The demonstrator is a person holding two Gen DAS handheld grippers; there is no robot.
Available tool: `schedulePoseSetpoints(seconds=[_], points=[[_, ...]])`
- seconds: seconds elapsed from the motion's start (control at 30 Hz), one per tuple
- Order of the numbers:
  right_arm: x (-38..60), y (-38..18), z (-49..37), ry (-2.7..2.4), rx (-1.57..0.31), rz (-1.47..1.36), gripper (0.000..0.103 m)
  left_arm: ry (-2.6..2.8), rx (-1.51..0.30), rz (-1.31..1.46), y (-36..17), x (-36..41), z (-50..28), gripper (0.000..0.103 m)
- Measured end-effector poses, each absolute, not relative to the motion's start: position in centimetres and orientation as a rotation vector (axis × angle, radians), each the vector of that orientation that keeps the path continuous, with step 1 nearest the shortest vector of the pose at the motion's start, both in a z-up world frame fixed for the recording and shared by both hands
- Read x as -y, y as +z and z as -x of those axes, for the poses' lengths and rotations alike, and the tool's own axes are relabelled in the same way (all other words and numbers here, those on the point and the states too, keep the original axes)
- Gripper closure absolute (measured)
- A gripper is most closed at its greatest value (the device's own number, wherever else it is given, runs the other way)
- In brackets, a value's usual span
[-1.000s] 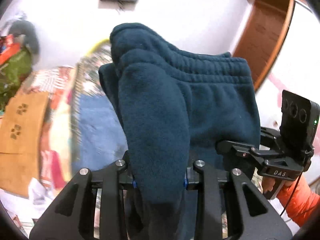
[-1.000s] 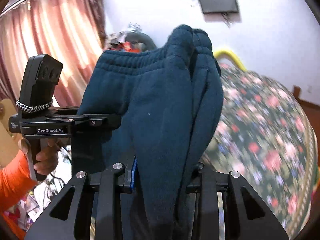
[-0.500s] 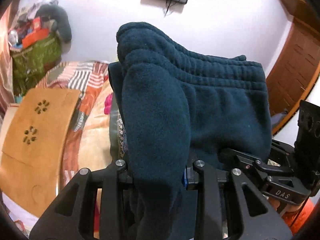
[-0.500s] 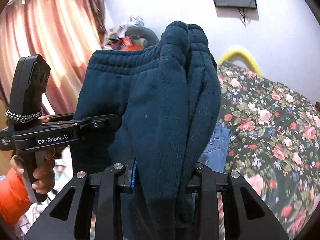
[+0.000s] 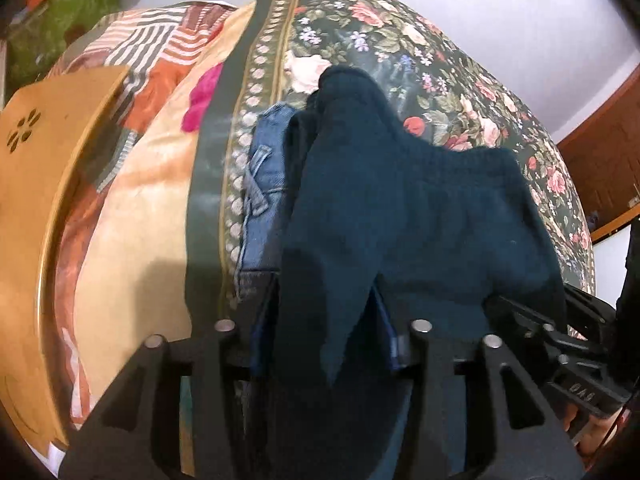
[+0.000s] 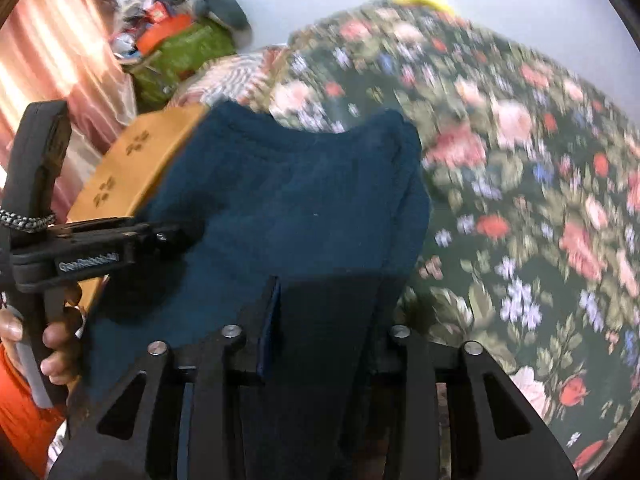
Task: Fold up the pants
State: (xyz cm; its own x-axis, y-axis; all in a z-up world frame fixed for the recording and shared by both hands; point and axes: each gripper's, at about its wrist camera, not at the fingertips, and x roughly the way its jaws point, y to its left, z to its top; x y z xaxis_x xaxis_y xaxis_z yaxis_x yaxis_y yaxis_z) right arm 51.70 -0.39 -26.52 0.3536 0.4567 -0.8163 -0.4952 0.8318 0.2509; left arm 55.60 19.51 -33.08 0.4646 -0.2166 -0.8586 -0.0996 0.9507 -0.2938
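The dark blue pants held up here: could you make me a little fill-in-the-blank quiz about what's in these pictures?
1. Both the left gripper and the right gripper are shut on the dark ____ pants.
2. The bedspread under them has a ____ pattern.
3. Beside the pants lies folded light blue ____.
4. The person's sleeve is ____.

Missing words: blue; floral; denim; orange
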Motion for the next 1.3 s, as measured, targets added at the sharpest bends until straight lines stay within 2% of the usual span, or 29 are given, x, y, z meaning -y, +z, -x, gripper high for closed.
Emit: schedulePoseSetpoints(seconds=[0.1,0.4,0.63,0.77,0.93,1.07,1.17,1.2,1.27,1.3], points=[[1.8,-25.4,-50.1,0.586,-1.05,0.088,0.061,-0.041,-1.08,0.299,-32.2,-19.8,-53.5,0.053],[4.7,-16.0,-40.2,0.529,-0.821,0.116,0.061,0.059,-0.966,0.175,-24.3,-20.2,-44.1,0.054],[6.2,-6.2,-29.5,0.588,-0.584,0.061,0.061,-0.027,-0.696,0.09,-12.6,-17.2,-31.0,0.054],[6.5,-2.8,-24.3,0.609,-0.455,0.056,0.061,-0.054,-0.553,0.063,-6.9,-15.2,-23.9,0.054],[7.8,0.3,-17.7,0.634,-0.3,0.03,0.061,-0.003,-0.379,0.008,-2.8,-12.7,-15.4,0.053],[9.2,1.0,-13.4,0.644,-0.223,-0.001,0.061,0.032,-0.269,-0.011,-1.9,-10.7,-10.0,0.039],[10.1,1.0,-11.4,0.645,-0.195,-0.021,0.06,0.036,-0.22,0.016,-1.6,-9.9,-6.9,0.016],[10.3,0.9,-10.7,0.636,-0.189,-0.018,0.06,0.029,-0.208,0.03,-1.6,-9.7,-6.1,0.012],[10.6,0.8,-9.9,0.614,-0.178,-0.012,0.051,0.037,-0.183,0.047,-1.4,-9.3,-4.5,0.012],[10.8,0.7,-9.4,0.604,-0.167,-0.014,0.042,0.04,-0.176,0.056,-1.3,-9.2,-4.0,0.009]])
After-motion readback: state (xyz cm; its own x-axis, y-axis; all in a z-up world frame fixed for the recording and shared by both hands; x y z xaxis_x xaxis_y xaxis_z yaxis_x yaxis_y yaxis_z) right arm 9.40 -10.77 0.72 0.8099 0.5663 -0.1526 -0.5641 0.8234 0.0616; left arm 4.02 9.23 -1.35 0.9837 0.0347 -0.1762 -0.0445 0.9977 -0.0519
